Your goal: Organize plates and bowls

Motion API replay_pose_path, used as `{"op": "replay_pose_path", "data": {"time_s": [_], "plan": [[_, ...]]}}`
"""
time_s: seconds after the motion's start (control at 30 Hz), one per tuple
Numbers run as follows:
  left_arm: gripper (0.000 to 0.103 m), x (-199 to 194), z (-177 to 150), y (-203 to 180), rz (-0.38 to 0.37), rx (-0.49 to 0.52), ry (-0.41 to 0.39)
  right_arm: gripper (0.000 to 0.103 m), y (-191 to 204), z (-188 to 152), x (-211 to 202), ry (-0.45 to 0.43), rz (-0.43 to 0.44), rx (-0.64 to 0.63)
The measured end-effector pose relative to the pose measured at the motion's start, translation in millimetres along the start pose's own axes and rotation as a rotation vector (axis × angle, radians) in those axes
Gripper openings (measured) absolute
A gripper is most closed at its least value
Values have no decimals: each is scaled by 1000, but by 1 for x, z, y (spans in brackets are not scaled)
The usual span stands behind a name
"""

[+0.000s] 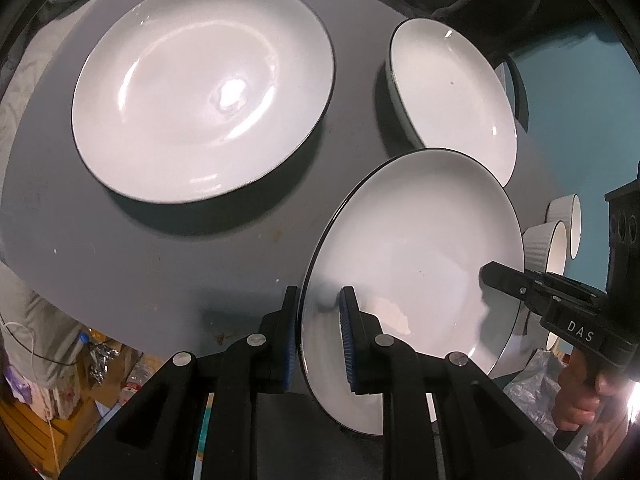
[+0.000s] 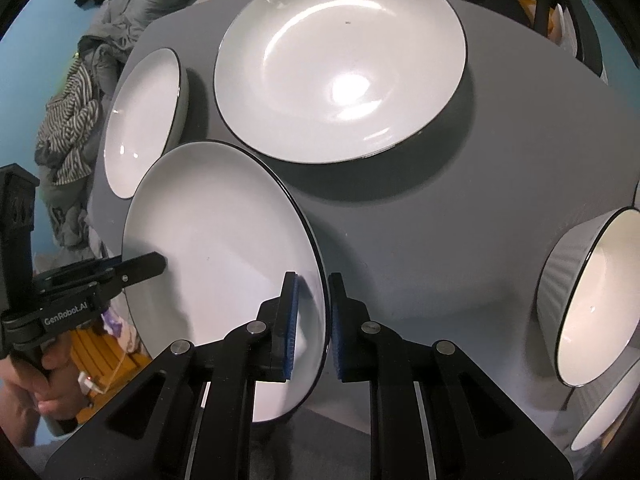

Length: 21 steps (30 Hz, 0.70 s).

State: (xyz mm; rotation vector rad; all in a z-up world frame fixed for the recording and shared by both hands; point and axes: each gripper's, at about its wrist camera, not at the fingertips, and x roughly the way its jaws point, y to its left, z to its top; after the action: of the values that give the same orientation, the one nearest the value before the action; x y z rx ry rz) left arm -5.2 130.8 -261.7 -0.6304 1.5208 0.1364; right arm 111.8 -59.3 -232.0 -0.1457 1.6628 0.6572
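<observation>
Nearest to me, both grippers are pinching the same white plate (image 1: 416, 248) by opposite edges. The left gripper (image 1: 318, 340) is clamping its blue pads on one side of the dark rim, the right gripper (image 2: 310, 326) on the other, each with one finger above the plate and one beneath. The plate is hanging tilted, clear of the grey table (image 2: 460, 200) and over its near-left edge. The step in hand looks like carrying this plate to a stack.

Just beyond it, at the table's left edge, a second plate (image 1: 452, 92) of similar size is sitting — the likeliest place to put this one, though that is only my guess. Farther back the large plate (image 2: 340, 60) is lying flat mid-table, and ribbed bowls (image 2: 592, 292) are waiting off to the right.

The next move calls for both hands travelling together, levelling the plate and setting it down centred before either grip loosens.
</observation>
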Motion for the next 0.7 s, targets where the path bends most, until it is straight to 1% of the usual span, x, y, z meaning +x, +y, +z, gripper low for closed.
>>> {"op": "replay_pose_path", "data": {"time_s": [0.1,0.2,0.5,0.7], "plan": [[19,-4,8,-5,1,13,-18,15,-5,2,-4,-12,1,7],[19,-3,16,-9,-5,9,-16,15,-11,5,-8,-22,0,14],[19,-7,44,-35,1,56,-27,15,-30,17,-27,-61,-4,38],[19,-11,70,-49,23,84,-34,15,-41,29,-35,-76,7,50]]}}
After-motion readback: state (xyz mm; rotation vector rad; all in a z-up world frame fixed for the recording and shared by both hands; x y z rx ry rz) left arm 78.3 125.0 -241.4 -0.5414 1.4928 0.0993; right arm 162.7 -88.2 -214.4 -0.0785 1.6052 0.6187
